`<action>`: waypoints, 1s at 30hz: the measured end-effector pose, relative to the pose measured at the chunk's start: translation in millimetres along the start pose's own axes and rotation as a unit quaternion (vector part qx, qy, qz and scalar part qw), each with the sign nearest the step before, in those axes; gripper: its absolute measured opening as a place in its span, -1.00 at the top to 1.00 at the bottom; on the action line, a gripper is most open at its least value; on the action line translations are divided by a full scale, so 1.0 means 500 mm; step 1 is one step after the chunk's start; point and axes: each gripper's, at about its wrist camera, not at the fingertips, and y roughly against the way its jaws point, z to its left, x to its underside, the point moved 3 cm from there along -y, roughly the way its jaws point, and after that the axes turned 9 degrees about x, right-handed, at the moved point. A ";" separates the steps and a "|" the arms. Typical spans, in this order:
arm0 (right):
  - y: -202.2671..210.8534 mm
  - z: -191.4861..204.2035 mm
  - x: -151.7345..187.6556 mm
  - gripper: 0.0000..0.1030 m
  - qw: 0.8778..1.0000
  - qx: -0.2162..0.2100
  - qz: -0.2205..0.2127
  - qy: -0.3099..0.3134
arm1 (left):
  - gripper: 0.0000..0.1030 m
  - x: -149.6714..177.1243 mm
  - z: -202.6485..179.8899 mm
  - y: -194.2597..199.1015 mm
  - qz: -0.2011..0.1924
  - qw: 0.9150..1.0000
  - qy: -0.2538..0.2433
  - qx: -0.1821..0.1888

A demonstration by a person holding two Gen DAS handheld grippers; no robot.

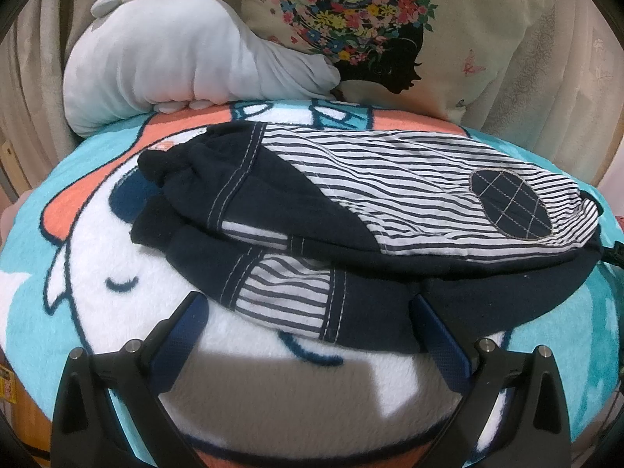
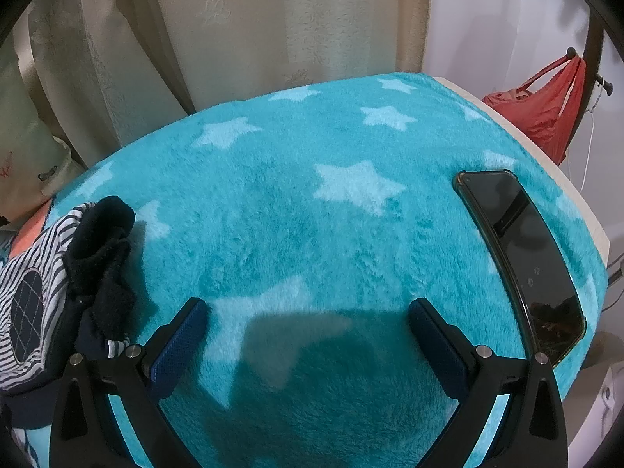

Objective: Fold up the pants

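Observation:
Small navy pants [image 1: 312, 202] with white striped panels and a quilted knee patch lie folded leg over leg on a fleece blanket [image 1: 97, 273]. In the left wrist view my left gripper [image 1: 308, 308] stands open just in front of the pants, its right finger touching the navy edge, nothing between the fingers. In the right wrist view the pants [image 2: 46, 284] show only at the left edge, their dark cuffs bunched up. My right gripper [image 2: 308, 312] is open over bare turquoise blanket [image 2: 296, 210], to the right of the pants.
A grey plush pillow [image 1: 175, 66] and a cream cushion with a floral print [image 1: 390, 31] rest behind the pants. A black phone [image 2: 522, 261] lies on the blanket to the right. A red bag [image 2: 546, 113] hangs beyond the bed edge. Beige curtains [image 2: 253, 19] hang behind.

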 end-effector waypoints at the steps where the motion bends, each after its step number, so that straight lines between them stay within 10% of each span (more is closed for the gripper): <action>1: -0.001 -0.003 -0.002 -1.00 1.000 -0.003 0.001 0.001 | -1.00 -0.002 0.005 0.005 0.002 1.000 0.006 0.012; 5: 0.056 -0.016 0.002 -0.76 0.999 -0.042 -0.019 -0.001 | -1.00 -0.013 0.038 0.065 -0.011 0.997 0.051 0.055; 8: 0.155 -0.005 0.013 -0.76 0.988 -0.146 -0.053 -0.007 | -1.00 -0.034 0.076 0.133 -0.048 0.994 0.070 0.062; 13: 0.212 0.119 0.060 -0.59 0.916 -0.396 0.035 0.041 | -1.00 -0.053 0.122 0.167 -0.049 0.989 0.115 0.086; 21: 0.149 0.214 0.110 -0.39 0.894 -0.422 0.147 0.036 | -1.00 -0.063 0.121 0.106 0.046 0.969 0.177 0.168; 30: 0.111 0.265 0.090 -0.39 0.909 -0.387 0.152 0.022 | -1.00 -0.096 0.102 0.049 0.063 0.949 0.202 0.235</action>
